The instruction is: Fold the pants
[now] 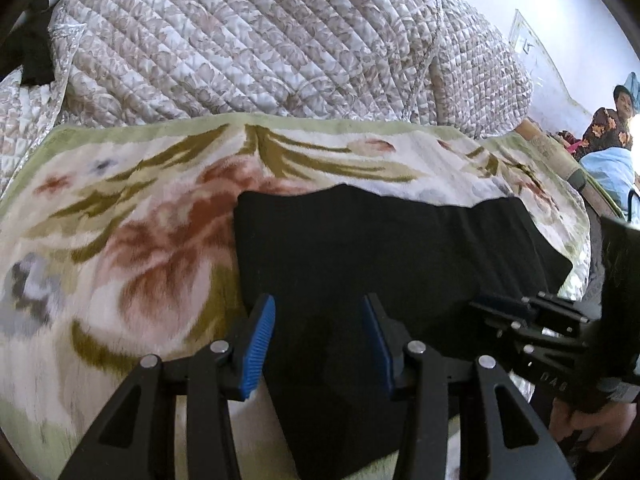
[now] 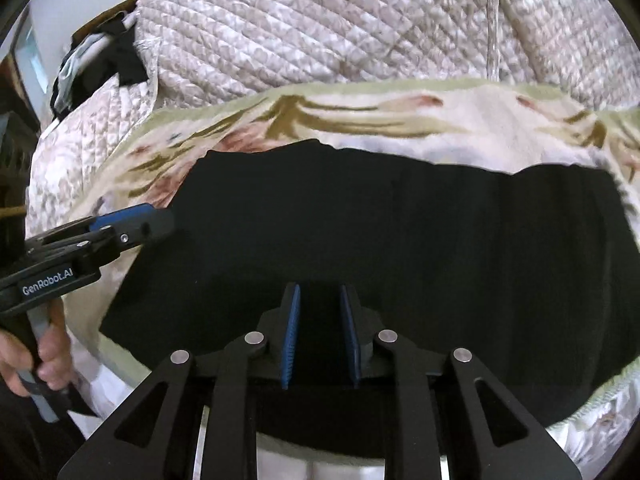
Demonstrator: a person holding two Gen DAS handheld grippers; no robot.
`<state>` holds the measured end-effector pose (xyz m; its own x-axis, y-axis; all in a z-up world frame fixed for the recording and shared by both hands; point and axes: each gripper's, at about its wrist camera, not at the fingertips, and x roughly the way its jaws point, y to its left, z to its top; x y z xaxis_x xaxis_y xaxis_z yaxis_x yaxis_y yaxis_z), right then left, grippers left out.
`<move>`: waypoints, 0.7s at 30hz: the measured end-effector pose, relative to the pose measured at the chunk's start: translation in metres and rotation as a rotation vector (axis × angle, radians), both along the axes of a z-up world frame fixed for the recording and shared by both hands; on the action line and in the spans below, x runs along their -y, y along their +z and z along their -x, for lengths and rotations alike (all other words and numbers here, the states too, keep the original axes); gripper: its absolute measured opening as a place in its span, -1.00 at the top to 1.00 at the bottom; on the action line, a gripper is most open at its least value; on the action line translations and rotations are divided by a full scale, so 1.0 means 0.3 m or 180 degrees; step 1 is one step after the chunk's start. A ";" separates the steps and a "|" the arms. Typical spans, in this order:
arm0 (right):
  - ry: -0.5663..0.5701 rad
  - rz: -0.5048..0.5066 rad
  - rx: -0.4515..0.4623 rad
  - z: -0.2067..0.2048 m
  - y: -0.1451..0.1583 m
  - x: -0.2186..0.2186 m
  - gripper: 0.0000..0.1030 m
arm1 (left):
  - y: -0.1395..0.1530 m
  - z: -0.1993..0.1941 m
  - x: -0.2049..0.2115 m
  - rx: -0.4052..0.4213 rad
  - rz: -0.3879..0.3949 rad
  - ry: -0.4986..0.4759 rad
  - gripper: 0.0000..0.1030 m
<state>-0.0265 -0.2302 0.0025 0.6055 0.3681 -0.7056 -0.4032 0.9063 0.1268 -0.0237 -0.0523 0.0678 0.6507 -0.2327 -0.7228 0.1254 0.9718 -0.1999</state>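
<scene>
"GenRobot.AI" left tool (image 2: 132, 222) beside black pants (image 2: 400, 240), floral blanket (image 2: 360, 116).

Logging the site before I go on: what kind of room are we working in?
Likely a bedroom or living room at home: the black pants lie on a floral blanket, a quilted cover is heaped behind, and a seated person is nearby.

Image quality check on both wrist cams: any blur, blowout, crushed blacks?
Left wrist view: floral blanket smeared at the lower left, probably motion blur; window glare blows out the right edge; strong fisheye bending at the rim. Right wrist view: black pants are crushed to near-solid black, folds barely readable; quilt behind is bright but keeps its stitching; the gripper fingers are sharp.
</scene>
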 end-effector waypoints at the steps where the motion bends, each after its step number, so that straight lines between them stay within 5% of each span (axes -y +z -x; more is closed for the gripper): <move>1: 0.0000 0.0009 0.0015 0.012 0.007 0.001 0.59 | 0.000 0.010 0.001 0.0007 -0.0012 0.0005 0.08; 21: -0.0195 -0.0044 -0.0012 0.069 0.000 0.073 0.64 | -0.053 0.128 0.033 -0.0038 -0.0110 -0.0092 0.30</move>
